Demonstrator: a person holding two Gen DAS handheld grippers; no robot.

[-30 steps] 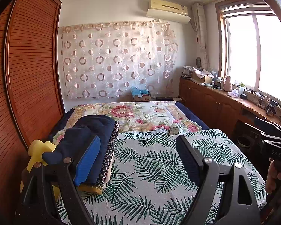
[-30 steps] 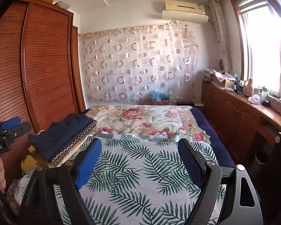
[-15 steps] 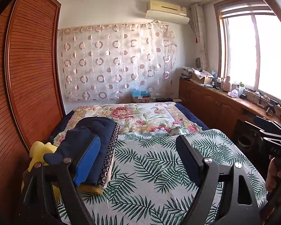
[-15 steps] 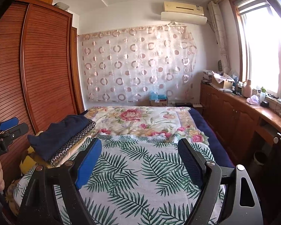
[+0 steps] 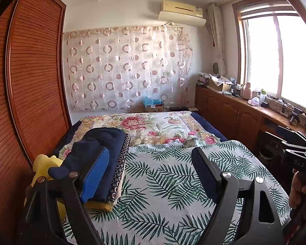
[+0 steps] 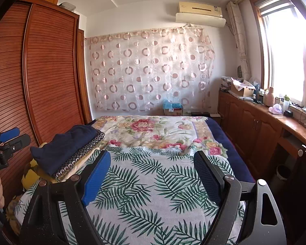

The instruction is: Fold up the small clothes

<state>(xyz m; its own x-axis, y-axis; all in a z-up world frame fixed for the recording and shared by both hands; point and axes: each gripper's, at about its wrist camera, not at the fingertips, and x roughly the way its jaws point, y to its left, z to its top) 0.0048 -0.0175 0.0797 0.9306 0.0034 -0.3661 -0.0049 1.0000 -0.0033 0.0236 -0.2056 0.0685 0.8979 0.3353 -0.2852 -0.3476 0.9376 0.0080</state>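
At the bed's left edge sits one stack of folded clothes point(image 5: 104, 163), navy piece on top, one yellow garment point(image 5: 43, 166) beside it. The left gripper point(image 5: 151, 173) and right gripper point(image 6: 153, 175) hover empty, jaws apart. A careless reach could topple the stack off the edge.

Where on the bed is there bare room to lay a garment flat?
The palm-leaf sheet is bare from the folded stack at its left edge to the right edge. The floral quilt beyond is bare too. Only the left edge is crowded.
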